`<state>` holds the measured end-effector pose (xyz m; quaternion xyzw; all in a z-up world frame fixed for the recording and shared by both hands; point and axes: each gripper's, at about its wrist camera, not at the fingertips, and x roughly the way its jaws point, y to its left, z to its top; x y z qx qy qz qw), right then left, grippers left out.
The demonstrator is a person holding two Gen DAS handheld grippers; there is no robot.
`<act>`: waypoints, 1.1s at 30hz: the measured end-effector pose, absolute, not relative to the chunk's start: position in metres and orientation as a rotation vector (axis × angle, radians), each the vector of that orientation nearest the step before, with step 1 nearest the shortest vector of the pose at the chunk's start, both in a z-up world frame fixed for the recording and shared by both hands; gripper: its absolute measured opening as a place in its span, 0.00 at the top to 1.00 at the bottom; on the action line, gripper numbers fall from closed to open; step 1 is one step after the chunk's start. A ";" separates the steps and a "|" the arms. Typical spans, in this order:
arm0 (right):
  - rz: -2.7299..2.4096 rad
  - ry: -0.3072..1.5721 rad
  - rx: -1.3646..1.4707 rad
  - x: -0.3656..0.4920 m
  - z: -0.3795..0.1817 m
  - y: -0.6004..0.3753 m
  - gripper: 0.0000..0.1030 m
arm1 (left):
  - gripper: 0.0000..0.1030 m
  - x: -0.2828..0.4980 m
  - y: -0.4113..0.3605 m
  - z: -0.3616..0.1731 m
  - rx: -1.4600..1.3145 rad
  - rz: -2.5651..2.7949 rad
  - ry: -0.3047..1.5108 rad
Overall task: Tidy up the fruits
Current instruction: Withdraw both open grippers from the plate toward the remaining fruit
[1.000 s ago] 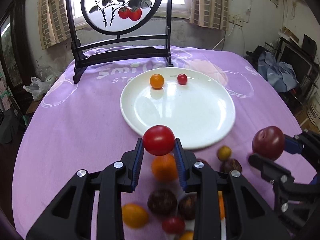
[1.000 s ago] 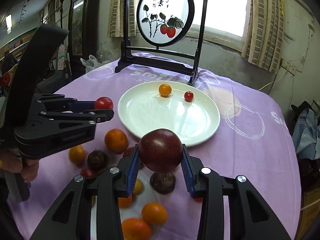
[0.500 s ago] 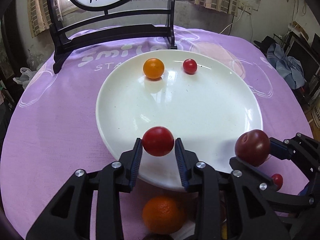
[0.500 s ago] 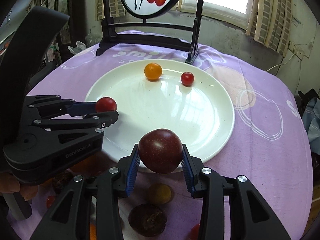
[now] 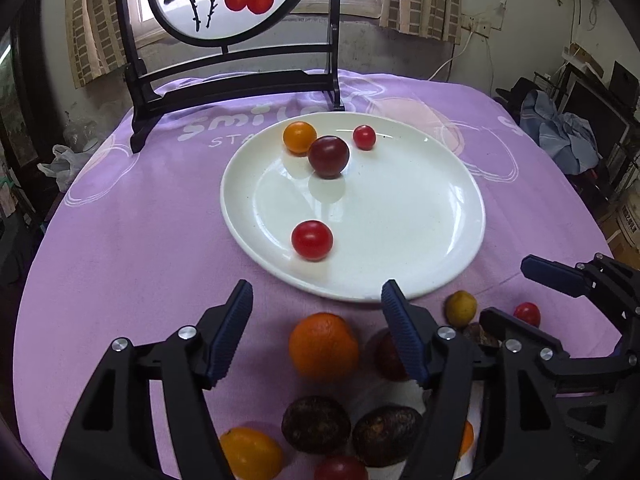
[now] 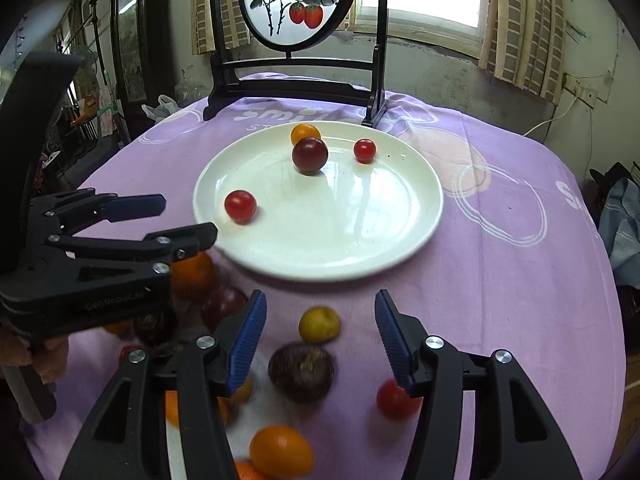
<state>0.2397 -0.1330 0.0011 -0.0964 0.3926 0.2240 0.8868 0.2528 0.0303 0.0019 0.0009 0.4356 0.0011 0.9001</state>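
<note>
**Four fruits on the plate, both grippers empty**

Loose fruit pile (image 6: 304, 364) clutters the purple cloth's (image 5: 132, 240) near edge. White plate (image 5: 400, 240) holds a dark plum (image 5: 328, 157), orange (image 5: 299, 137) and small tomato (image 5: 364, 137) by its far rim, red tomato (image 5: 312, 240) near its front-left rim. Left gripper (image 5: 316, 308) and right gripper (image 6: 320, 316) gape wide, holding nothing.

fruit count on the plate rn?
4 on the white plate: orange fruit, small red tomato at far rim, dark plum beside the orange, red tomato near edge.

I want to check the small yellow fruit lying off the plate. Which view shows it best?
The right wrist view: the yellow fruit lies whole on the cloth between the open right tongs. The left wrist view shows it smaller, beside the plate.
</note>
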 end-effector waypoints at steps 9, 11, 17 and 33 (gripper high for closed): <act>0.476 0.792 -0.182 0.174 0.003 -0.160 0.35 | 0.24 0.175 0.029 0.016 -0.029 -0.001 0.842; 0.479 0.791 -0.174 0.161 0.002 -0.165 0.33 | 0.23 0.160 0.029 0.014 -0.035 0.002 0.838; 0.478 0.794 -0.148 0.128 -0.006 -0.177 0.28 | 0.21 0.113 0.021 -0.001 -0.037 0.012 0.839; 0.442 0.887 -0.142 0.100 -0.036 -0.179 0.24 | 0.16 0.074 0.022 -0.034 -0.078 -0.001 0.900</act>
